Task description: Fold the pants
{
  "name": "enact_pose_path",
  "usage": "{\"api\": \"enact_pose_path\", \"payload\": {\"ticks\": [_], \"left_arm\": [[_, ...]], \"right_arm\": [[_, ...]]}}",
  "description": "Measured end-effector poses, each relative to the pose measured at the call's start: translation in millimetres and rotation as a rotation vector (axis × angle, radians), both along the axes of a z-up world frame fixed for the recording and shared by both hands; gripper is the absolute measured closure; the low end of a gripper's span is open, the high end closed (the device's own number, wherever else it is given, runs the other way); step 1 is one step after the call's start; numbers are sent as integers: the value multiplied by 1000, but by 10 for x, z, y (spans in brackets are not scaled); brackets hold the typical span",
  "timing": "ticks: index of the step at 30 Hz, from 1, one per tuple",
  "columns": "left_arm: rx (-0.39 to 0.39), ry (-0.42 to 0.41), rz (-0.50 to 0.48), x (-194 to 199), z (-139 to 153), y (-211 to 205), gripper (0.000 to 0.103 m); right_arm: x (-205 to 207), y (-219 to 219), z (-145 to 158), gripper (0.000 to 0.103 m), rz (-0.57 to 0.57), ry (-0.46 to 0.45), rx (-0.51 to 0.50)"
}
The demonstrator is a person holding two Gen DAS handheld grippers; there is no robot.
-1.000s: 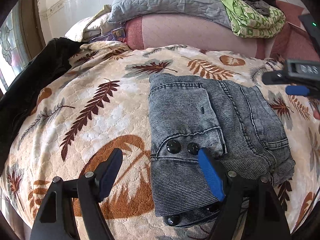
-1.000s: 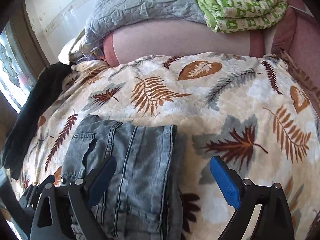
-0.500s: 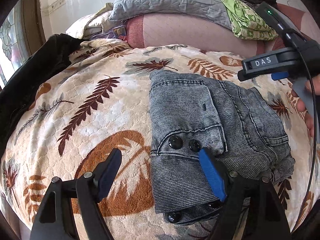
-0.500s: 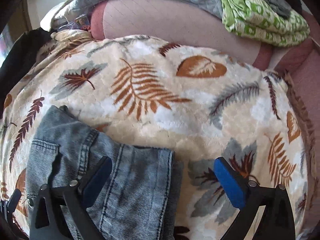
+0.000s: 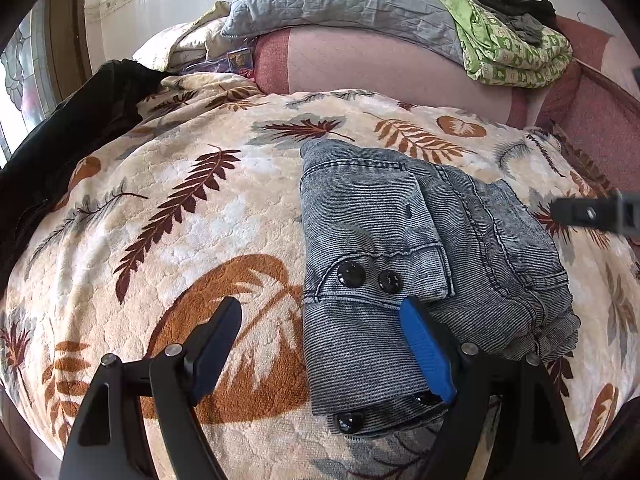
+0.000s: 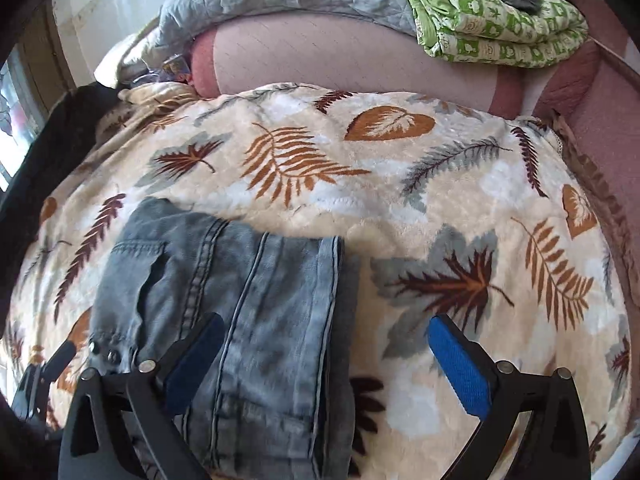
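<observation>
Since half a second ago, the right gripper [image 6: 322, 348] has pulled back lower; both grippers are wide and empty. Folded pants [image 5: 404, 248] lie on the leaf blanket [image 5: 192, 216]. Folding looks finished; next comes only smoothing. The left gripper [image 5: 320, 336] hovers.

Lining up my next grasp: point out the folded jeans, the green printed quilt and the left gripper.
folded jeans [image 5: 384, 216]: left wrist view, on the back pocket.
green printed quilt [image 6: 500, 28]: right wrist view, on its folded top.
left gripper [image 5: 320, 348]: left wrist view, midway between its open fingertips.
</observation>
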State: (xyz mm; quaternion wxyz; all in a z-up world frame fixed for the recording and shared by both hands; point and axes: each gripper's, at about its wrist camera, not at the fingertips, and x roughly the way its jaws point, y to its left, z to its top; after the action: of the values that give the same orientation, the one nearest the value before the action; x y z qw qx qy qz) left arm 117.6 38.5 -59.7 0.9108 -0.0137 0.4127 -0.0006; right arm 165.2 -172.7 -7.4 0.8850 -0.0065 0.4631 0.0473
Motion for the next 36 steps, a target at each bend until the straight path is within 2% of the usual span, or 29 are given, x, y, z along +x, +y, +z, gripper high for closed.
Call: {"api": "enact_pose_path", "payload": {"ticks": [1, 3, 5, 6, 9, 13, 17, 20, 23, 26, 36], "left_arm": [[0, -1, 0, -8, 2, -1, 21], [4, -4, 3, -12, 0, -5, 21], [1, 2, 3, -8, 1, -10, 21], [2, 10, 3, -7, 6, -14, 21], [9, 17, -2, -29, 74, -1, 21], [1, 10, 0, -198, 197, 2, 21], [-14, -25, -11, -518, 350, -58, 21], [-15, -35, -24, -733, 419, -158, 21], [-10, -12, -43, -847, 425, -267, 21], [24, -17, -26, -935, 444, -349, 21], [73, -36, -9, -1068, 571, -480, 21]], "right_arm": [[-140, 10, -36, 0, 8, -7, 2], [-318, 94, -227, 0, 36, 12, -60], [-304, 128, -582, 0, 47, 104, -129], [-301, 92, -674, 1, 33, 133, -109], [-465, -112, -437, 0, -30, 78, 34], [-855, -245, -143, 0, -19, -67, 110], [-1259, -311, -129, 0, -26, -155, 178], [-1490, -291, -204, 0, -16, -218, 164], [-1577, -283, -255, 0, 4, -237, 144], [-1646, -290, -246, 0, 28, -280, 134], [-1783, -365, -255, 0, 52, -319, 160]]}}
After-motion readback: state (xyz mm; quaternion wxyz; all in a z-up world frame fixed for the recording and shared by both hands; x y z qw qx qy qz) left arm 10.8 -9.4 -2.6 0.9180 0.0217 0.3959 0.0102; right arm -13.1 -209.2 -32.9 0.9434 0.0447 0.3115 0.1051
